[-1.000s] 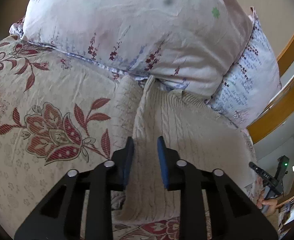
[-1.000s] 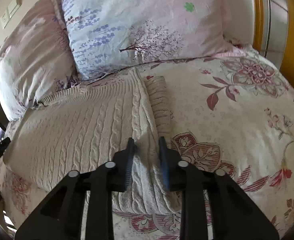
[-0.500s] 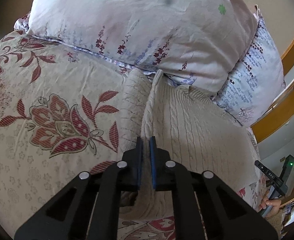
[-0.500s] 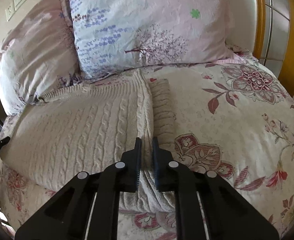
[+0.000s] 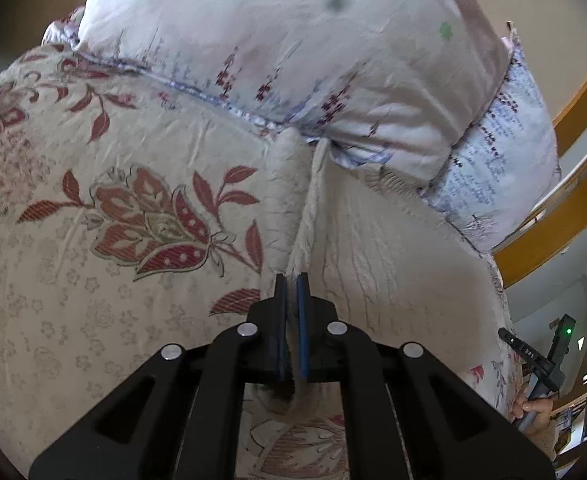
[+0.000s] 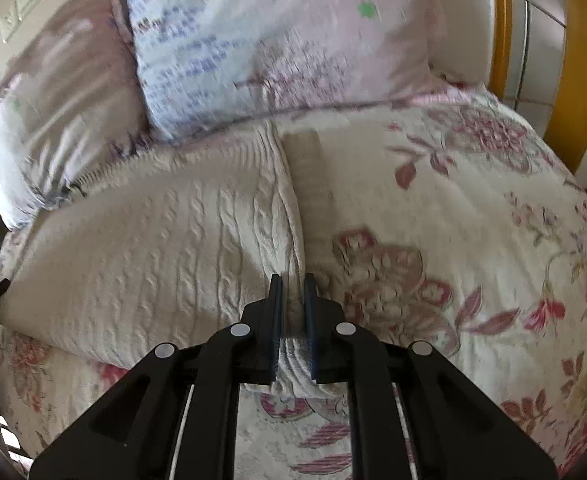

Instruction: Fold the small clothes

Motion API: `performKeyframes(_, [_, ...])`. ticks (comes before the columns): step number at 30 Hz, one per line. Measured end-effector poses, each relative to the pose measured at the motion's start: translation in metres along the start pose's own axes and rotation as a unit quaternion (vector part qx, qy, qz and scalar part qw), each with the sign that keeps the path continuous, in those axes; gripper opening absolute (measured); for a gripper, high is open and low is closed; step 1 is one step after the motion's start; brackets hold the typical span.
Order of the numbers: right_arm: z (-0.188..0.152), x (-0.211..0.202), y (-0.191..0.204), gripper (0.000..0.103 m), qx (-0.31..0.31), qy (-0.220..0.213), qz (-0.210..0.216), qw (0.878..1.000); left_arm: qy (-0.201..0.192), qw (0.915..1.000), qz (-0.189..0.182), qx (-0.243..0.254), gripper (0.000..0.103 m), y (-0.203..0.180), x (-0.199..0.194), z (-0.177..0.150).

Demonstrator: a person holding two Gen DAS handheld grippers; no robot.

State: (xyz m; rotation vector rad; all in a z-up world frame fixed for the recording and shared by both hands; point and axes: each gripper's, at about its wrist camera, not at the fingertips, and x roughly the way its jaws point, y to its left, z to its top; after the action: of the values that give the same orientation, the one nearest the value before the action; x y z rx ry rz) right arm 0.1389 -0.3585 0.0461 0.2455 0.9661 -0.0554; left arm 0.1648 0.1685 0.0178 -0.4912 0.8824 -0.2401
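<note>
A cream cable-knit sweater [image 5: 393, 264] lies flat on the flowered bedspread [image 5: 93, 280], its top against the pillows. In the left wrist view my left gripper [image 5: 292, 280] is shut on the sweater's left edge, the knit pinched into a raised ridge between the pads. In the right wrist view the same sweater [image 6: 153, 248] spreads to the left, and my right gripper [image 6: 293, 280] is shut on its right edge near the hem, with ribbed knit bunched between the blue pads. A folded sleeve [image 6: 309, 168] lies just beyond that edge.
Two floral pillows [image 5: 313, 52] [image 6: 277, 40] stand at the head of the bed, against the sweater's top. A wooden bed frame [image 5: 565, 216] runs along the right. A hand with the other gripper [image 5: 537, 364] shows at the far right of the left wrist view.
Both grippers went from open astride the sweater's edges to shut on them. The left gripper also slid a little along its edge, and the knit has lifted into a ridge.
</note>
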Motion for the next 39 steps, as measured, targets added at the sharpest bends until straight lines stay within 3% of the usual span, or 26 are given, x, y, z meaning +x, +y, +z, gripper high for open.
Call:
performKeyframes(5, [0.0, 0.005, 0.002, 0.013, 0.002, 0.004, -0.011, 1.0, 0.002, 1.0, 0.006, 0.006, 0.01, -0.004, 0.003, 0.001])
performKeyframes(7, [0.005, 0.002, 0.003, 0.015, 0.005, 0.007, -0.01, 1.0, -0.001, 0.9999, 0.009, 0.01, 0.023, -0.006, -0.001, 0.003])
performKeyframes(11, [0.015, -0.018, 0.012, 0.041, -0.003, -0.035, -0.004, 0.999, -0.028, 0.9992, 0.008, 0.029, 0.04, -0.017, -0.014, 0.007])
performKeyframes(13, [0.017, -0.025, 0.024, 0.042, -0.025, -0.054, 0.005, 0.998, -0.041, 0.9981, 0.005, 0.046, 0.05, -0.029, -0.019, 0.009])
performKeyframes(16, [0.02, -0.021, 0.038, 0.042, -0.049, -0.051, 0.012, 0.997, -0.046, 0.9962, -0.007, 0.073, 0.058, -0.047, -0.019, 0.007])
performKeyframes(26, [0.028, 0.005, 0.068, 0.042, -0.076, -0.033, 0.021, 0.996, -0.014, 0.9938, -0.003, 0.111, 0.065, -0.074, 0.013, 0.0])
performKeyframes(31, [0.027, 0.022, 0.066, 0.043, -0.072, -0.01, 0.012, 0.997, 0.005, 0.9943, 0.01, 0.106, 0.065, -0.066, 0.026, -0.003])
performKeyframes(33, [0.023, 0.032, 0.062, 0.048, -0.07, 0.009, 0.004, 0.998, 0.006, 0.9939, 0.01, 0.11, 0.065, -0.065, 0.027, -0.005])
performKeyframes(39, [0.015, 0.033, 0.054, 0.049, -0.058, 0.004, 0.019, 0.998, 0.006, 0.9919, 0.014, 0.126, 0.065, -0.065, 0.029, -0.011])
